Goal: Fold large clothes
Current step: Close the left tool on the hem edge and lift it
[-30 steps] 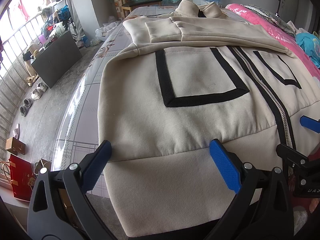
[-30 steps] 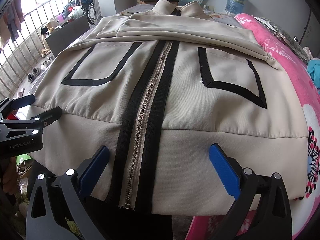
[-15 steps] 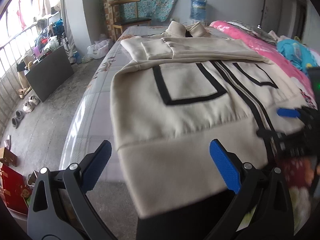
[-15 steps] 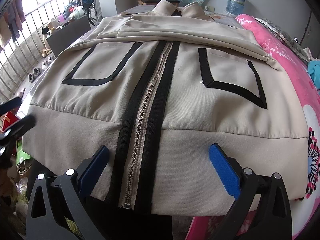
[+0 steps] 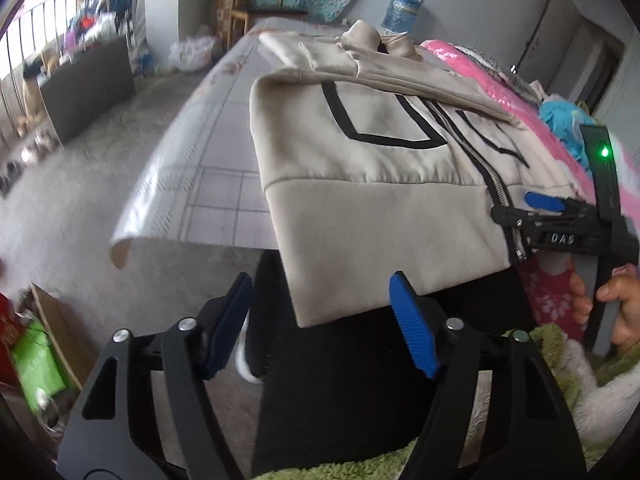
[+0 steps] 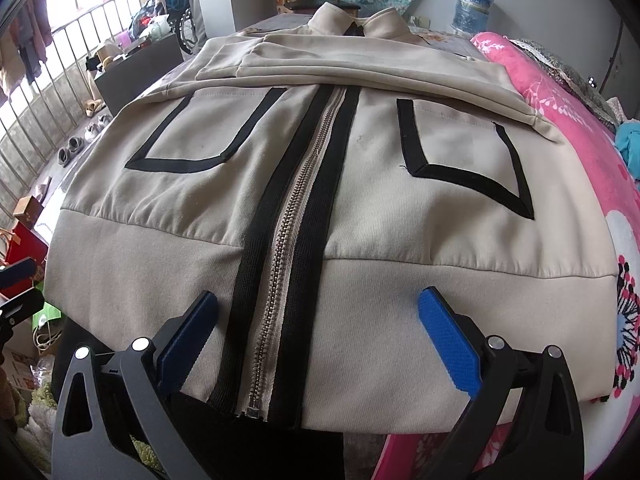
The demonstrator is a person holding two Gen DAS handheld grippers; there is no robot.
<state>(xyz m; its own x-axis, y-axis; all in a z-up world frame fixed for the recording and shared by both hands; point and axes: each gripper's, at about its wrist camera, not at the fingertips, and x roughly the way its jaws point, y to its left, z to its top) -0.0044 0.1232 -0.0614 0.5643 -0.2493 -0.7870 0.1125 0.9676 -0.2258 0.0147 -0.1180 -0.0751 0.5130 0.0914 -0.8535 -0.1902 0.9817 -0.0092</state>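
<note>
While jacket [image 6: 360, 208] lies flat on bed [image 5: 208, 184] | left gripper [image 5: 324, 328] jaws closing, empty | right gripper [image 6: 320, 344] jaws released

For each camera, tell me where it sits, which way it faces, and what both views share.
Left wrist: sits on the left tool, off the jacket's left hem corner, facing across the bed; shows its own open fingers closing with nothing between them, the right tool and a hand.
Right wrist: sits on the right tool at the hem's middle, facing up the zipper towards the collar; shows its open fingers.
Shared: jacket, zipper, pink blanket, water bottle.
</note>
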